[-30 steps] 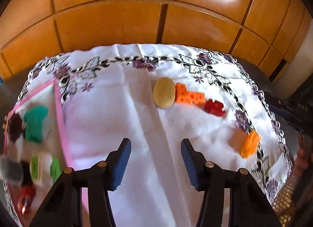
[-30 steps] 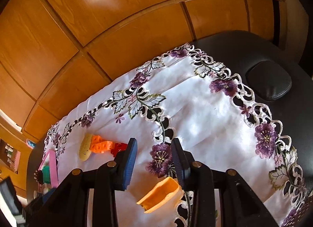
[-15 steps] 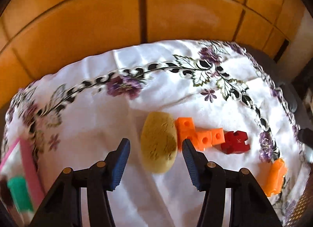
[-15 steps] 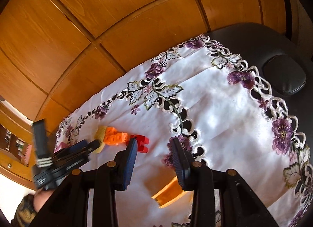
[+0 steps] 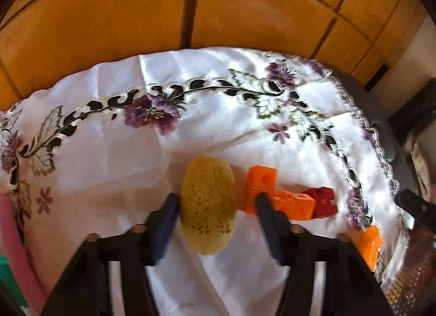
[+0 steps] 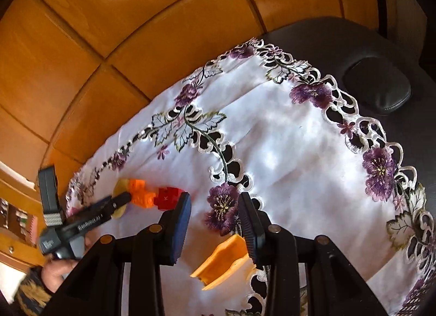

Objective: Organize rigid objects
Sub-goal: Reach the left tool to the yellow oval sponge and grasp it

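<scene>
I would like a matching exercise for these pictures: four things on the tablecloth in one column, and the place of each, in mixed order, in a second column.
Things:
1. yellow oval piece
2. orange linked cubes
3. red cube
4. orange scoop-shaped piece

Places:
A. at the end of the cube row
B. between the left gripper's closing jaws
C. beside the oval piece
D. below the right gripper

Pairs: 1-B, 2-C, 3-A, 4-D

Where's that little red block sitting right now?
In the left wrist view the red block lies on the white embroidered tablecloth, right of centre. It sits at the right end of a row, touching the orange blocks, with a yellow oval piece further left.
</scene>
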Motion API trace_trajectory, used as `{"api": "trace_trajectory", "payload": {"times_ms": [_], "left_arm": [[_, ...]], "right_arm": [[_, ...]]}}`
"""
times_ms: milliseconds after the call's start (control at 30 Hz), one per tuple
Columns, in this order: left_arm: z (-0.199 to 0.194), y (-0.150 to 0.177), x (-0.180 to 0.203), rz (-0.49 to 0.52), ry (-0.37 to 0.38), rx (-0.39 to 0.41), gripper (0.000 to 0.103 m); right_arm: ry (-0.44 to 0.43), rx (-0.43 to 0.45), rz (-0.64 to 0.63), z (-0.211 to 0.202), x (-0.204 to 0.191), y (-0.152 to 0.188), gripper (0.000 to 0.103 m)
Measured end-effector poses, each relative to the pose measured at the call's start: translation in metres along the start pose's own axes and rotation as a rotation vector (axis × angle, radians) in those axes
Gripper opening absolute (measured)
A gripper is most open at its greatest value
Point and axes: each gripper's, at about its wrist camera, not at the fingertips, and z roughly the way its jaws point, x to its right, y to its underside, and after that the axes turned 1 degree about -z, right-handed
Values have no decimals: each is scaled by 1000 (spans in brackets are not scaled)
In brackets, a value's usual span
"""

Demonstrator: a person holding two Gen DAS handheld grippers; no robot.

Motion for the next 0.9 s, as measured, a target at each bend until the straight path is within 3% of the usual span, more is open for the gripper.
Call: {"api": "trace_trajectory", "payload": {"times_ms": [100, 267, 467, 600, 633, 700, 767, 900], "left_arm": [[-8, 12, 2, -7, -5, 26, 35], [-27, 42, 11, -8, 9, 17, 35], [-45, 81, 11, -88, 56, 8, 35], [-50, 102, 22, -61, 44, 8, 36], [-49, 104, 24, -57, 37, 4, 38], [-47, 106, 27, -43, 58, -2, 59], [-49, 105, 32, -21, 20, 11, 82], [-47, 100, 37, 13, -28, 19, 84]], "right_arm": [[2, 24, 14, -4, 3, -1, 36], [46, 44, 36, -7, 7, -3, 36], [62, 14, 31, 0, 8, -3, 36], [53, -13, 6, 5, 2, 0, 36], [54, -17, -1, 6, 1, 0, 36], [47, -38, -3, 9, 1, 1, 36], [48, -42, -7, 9, 0, 2, 36], [48, -52, -11, 11, 0, 2, 36]]}}
